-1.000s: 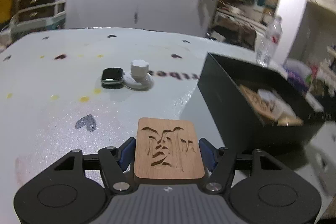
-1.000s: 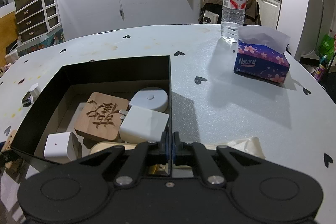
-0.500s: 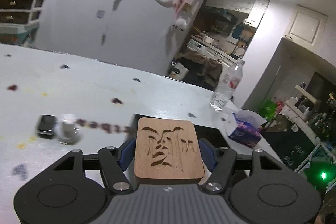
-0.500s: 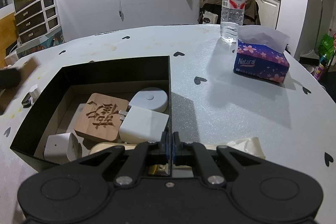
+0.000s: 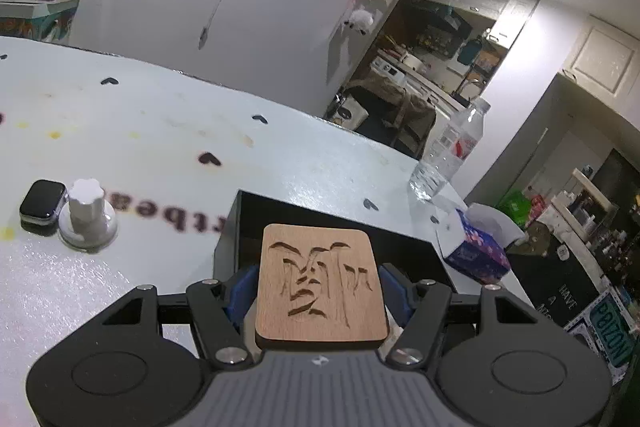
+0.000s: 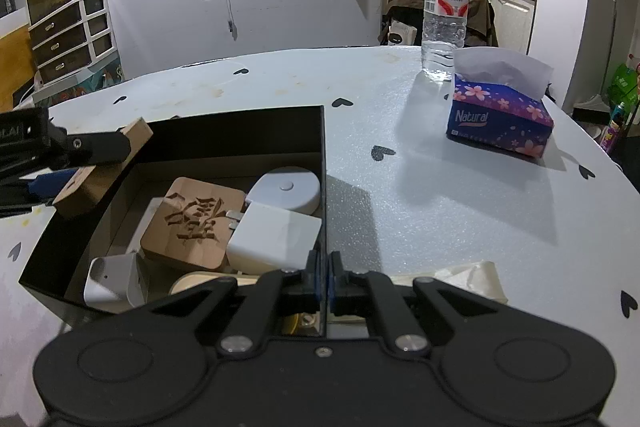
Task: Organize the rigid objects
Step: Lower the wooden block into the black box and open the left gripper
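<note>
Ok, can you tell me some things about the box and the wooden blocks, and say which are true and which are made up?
1. The left gripper is holding a carved wooden block. True.
2. The black box has nothing in it. False: it holds another carved wooden block, a white charger and a round white case, among other things.
3. The right gripper has its fingers wide apart. False: they are shut on the box's right wall.
4. A water bottle stands behind the tissue box. True.
5. The smartwatch is inside the box. False: it lies on the table, beside a white knob.
</note>
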`<state>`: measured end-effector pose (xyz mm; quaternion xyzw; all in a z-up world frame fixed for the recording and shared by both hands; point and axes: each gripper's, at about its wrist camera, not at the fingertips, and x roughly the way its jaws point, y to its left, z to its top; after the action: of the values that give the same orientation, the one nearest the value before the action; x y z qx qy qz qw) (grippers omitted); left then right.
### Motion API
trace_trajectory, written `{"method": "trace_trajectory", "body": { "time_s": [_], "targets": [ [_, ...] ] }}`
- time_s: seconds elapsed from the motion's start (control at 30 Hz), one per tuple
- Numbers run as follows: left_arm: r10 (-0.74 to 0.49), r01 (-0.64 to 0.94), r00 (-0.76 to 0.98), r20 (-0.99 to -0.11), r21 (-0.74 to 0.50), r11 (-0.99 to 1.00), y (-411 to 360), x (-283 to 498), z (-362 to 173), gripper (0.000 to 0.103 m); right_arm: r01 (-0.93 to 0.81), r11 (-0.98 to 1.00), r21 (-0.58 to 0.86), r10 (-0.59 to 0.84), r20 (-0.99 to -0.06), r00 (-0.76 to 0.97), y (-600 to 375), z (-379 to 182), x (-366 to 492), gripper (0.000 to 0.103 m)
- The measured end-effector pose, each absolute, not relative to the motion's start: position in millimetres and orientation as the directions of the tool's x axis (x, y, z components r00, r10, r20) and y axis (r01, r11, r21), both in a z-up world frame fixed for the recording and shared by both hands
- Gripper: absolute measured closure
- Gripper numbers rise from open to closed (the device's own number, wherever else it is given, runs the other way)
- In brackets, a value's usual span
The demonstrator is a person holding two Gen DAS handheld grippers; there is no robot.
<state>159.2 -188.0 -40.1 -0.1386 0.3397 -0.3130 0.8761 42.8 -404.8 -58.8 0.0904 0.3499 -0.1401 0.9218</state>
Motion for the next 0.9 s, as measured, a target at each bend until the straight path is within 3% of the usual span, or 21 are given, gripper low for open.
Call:
{"method": "trace_trajectory", "body": {
  "time_s": [0.13,0.27,0.47,0.7,0.9],
  "targets": [
    [-0.641,0.453,0.587,-0.495,-0.455,0.766,-188.3,159.5,-41.4,0.036,0.321,0.945,0.068,-0.195,-0.671,0.716,-404.4,-59.0,42.9,0.099],
    [-0.664,0.465,0.579,-0.474,-0.477,0.746,-187.1,158.8,-41.9,0.029,0.320,0.945,0.067,-0.194,-0.671,0.715,-404.4,-59.0,43.0,0.099],
    [-0.662,0.474,0.584,-0.470,-0.464,0.748,-185.4,153.2,-39.5,0.028,0.320,0.945,0.069,-0.193,-0.671,0.716,-404.3,-59.3,42.9,0.098],
    [-0.665,0.474,0.568,-0.485,-0.468,0.746,-183.0,143.3,-34.7,0.019,0.320,0.945,0.066,-0.195,-0.672,0.714,-403.7,-59.6,43.2,0.098],
    [-0.657,0.483,0.561,-0.504,-0.445,0.754,-183.6,130.7,-29.6,0.019,0.321,0.945,0.066,-0.195,-0.673,0.714,-403.6,-59.9,43.5,0.098]
  ]
}}
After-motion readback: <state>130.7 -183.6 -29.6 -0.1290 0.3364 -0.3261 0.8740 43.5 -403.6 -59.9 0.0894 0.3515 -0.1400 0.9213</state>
